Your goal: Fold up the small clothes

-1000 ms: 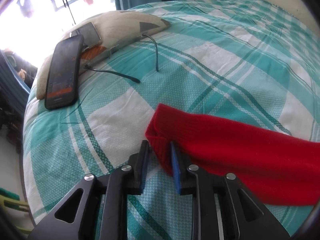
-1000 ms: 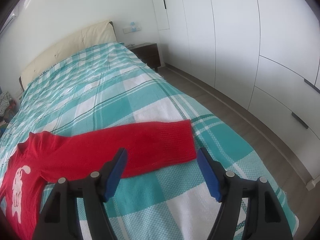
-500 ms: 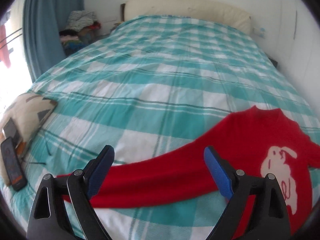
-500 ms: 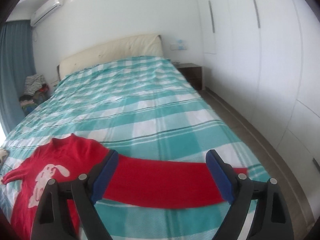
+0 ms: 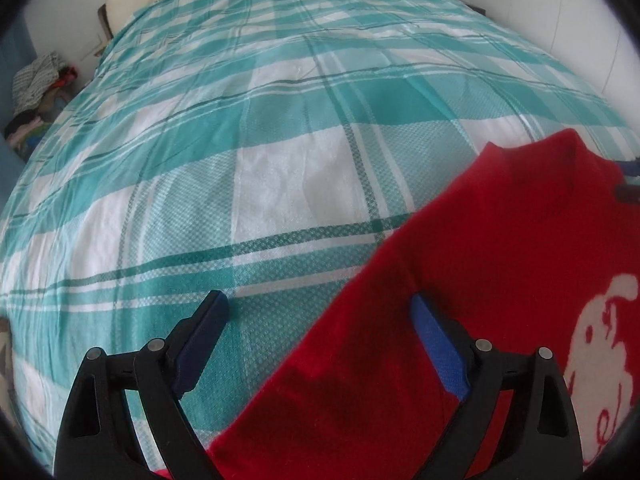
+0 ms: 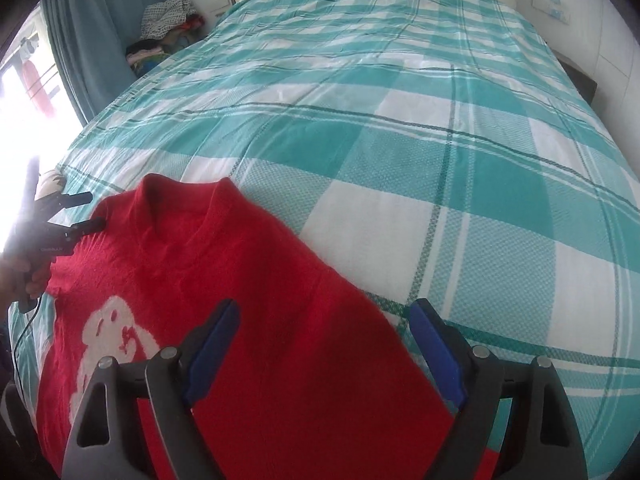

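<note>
The left gripper (image 5: pixel 320 316) points down at the bed with its blue-padded jaws spread wide; the pads press on nothing, and a red sleeve runs diagonally beneath the gap. The right gripper (image 6: pixel 324 328) also points downward, its jaws wide apart but closing slightly, with red knit lying under them and no pad touching it. In the right wrist view the left gripper shows again at the far left edge, held by a hand (image 6: pixel 20 276), its fingertips just beside the sweater's shoulder.

The red sweater (image 6: pixel 224 280) lies flat, face up, on the near part of the bed, collar toward the headboard, with a white rabbit-like figure (image 6: pixel 112 344) on its chest. It rests on a teal and white checked bedspread (image 6: pixel 400 128) that covers the whole bed. Beyond the bed's far left corner sits a pile of clothes (image 6: pixel 164 28) beside a blue curtain (image 6: pixel 96 28), with bright window light at the left.
</note>
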Available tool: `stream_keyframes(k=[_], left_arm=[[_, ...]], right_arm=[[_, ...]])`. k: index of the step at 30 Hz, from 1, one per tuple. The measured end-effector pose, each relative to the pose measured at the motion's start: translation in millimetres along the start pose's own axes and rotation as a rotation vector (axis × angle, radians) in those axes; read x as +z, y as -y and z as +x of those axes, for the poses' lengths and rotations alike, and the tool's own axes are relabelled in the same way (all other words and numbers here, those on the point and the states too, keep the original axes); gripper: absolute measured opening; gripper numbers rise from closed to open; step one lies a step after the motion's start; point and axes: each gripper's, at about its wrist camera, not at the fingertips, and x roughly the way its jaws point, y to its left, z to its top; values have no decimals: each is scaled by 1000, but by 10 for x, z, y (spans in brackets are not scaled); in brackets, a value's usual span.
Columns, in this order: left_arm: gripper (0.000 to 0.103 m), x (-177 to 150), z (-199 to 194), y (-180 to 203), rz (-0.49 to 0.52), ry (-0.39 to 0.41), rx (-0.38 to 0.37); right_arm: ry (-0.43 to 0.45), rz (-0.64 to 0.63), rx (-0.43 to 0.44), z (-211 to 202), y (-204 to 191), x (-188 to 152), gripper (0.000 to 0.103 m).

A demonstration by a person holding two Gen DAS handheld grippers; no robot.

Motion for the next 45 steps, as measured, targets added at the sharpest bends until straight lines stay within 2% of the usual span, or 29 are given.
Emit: stream_keyframes(k=[1,3,4,5,6,7,10,12,14,17,19,21,22,23,24,25,26,30,34,37,40,45], left_arm=[[91,-5,-2,15,3,8,-12],[61,-19,-13,71,20,18,-45],[17,-19,-12,128,37,13,-63],[2,-15,-15,196,63,14,-26],[1,-20,-35,270,99,33,21],[1,-30,-55,323,122,46,52],[0,17,-140,297,80,95,84],[0,92,-164,208,34,125,93],[0,146,-72,175,16,115,115],[1,104,125,255,42,88,177],[2,67,127,314,64,102,213],[10,54,57,299,57,105,226],[23,49,-3,270,44,104,227],[47,39,-88,233,25,107,240],[58,18,-205,196,6,125,264],[71,-12,-356,163,-12,157,280],[75,-63,-524,129,-28,189,277],[77,-404,-1141,118,-65,224,215],[90,-952,-1584,386,-64,206,136],[91,-1373,-1706,669,-83,161,94],[91,-1719,-1733,833,-149,136,51],[92,-1985,-1615,853,-246,156,80]], right_arm=[[-14,-10,-9,71,3,-3,81],[-18,-45,-49,121,-4,-6,65],[-12,-50,-47,96,-7,3,46],[-6,-49,-42,53,-2,12,19],[2,-50,-40,5,-5,12,12],[17,-65,-63,-50,-40,13,9],[66,-159,-200,-176,-244,-12,6],[115,-208,-297,-241,-362,-16,6],[144,-219,-368,-212,-387,6,5],[78,-179,-397,88,-274,-12,5],[85,-183,-413,166,-274,-75,5],[102,-169,-411,128,-265,-83,7],[108,-152,-389,82,-244,-77,13],[110,-131,-380,25,-211,-68,30],[112,-107,-381,-50,-178,-72,60],[130,-83,-380,-159,-147,-92,71],[163,-66,-372,-303,-127,-133,75],[211,-53,-347,-843,-173,-446,75],[179,-124,-274,-1207,-511,-1024,75],[176,-194,-223,-1391,-835,-1553,75],[229,-223,-250,-1516,-1018,-2015,76],[333,-109,-341,-1618,-834,-2439,76]])
